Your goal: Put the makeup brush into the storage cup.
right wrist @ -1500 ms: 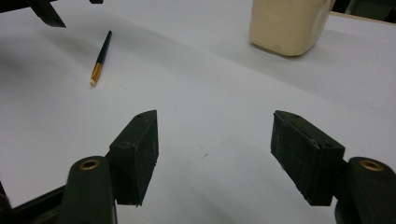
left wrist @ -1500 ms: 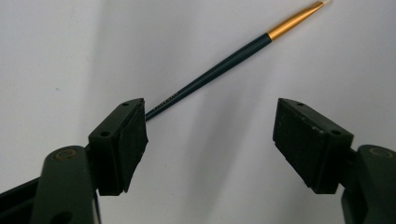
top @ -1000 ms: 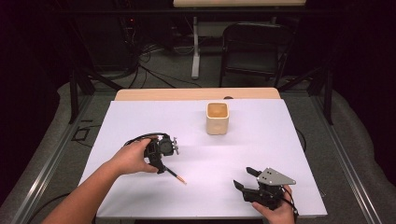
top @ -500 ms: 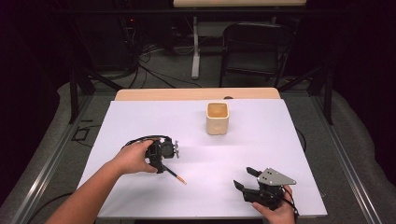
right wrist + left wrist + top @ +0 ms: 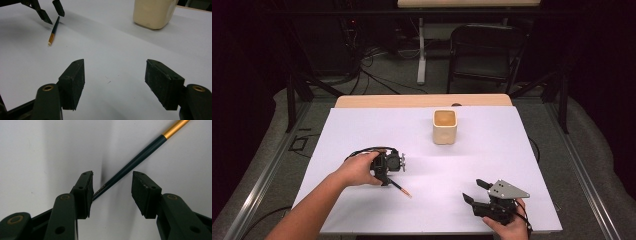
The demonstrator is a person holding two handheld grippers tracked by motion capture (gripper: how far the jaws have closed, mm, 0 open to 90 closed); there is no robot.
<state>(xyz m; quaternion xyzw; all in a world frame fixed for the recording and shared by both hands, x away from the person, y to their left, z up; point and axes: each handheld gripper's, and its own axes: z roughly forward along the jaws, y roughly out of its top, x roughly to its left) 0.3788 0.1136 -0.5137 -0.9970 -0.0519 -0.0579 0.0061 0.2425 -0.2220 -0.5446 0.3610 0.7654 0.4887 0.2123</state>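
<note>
Seen from the high view, a person's left gripper (image 5: 388,168) stood over the dark end of a pencil (image 5: 401,188) lying on the white table (image 5: 362,130) at near left, while the right gripper (image 5: 479,192) rested at near right, well apart from it; a cream cup (image 5: 445,127) stood far of centre. In the left gripper view, the jaws had just been closing around the pencil (image 5: 135,161): the shaft ran between them, one pad at or just beside it, the other pad apart from it, so the grasp was not yet made. In the right gripper view, the right gripper (image 5: 115,83) stood released with nothing between its jaws, the pencil (image 5: 54,30) and left gripper (image 5: 51,11) at far left, the cup (image 5: 153,12) at far right. The step in hand appeared to be the pick-up; the next move likely called for closing fully on the shaft before lifting.
</note>
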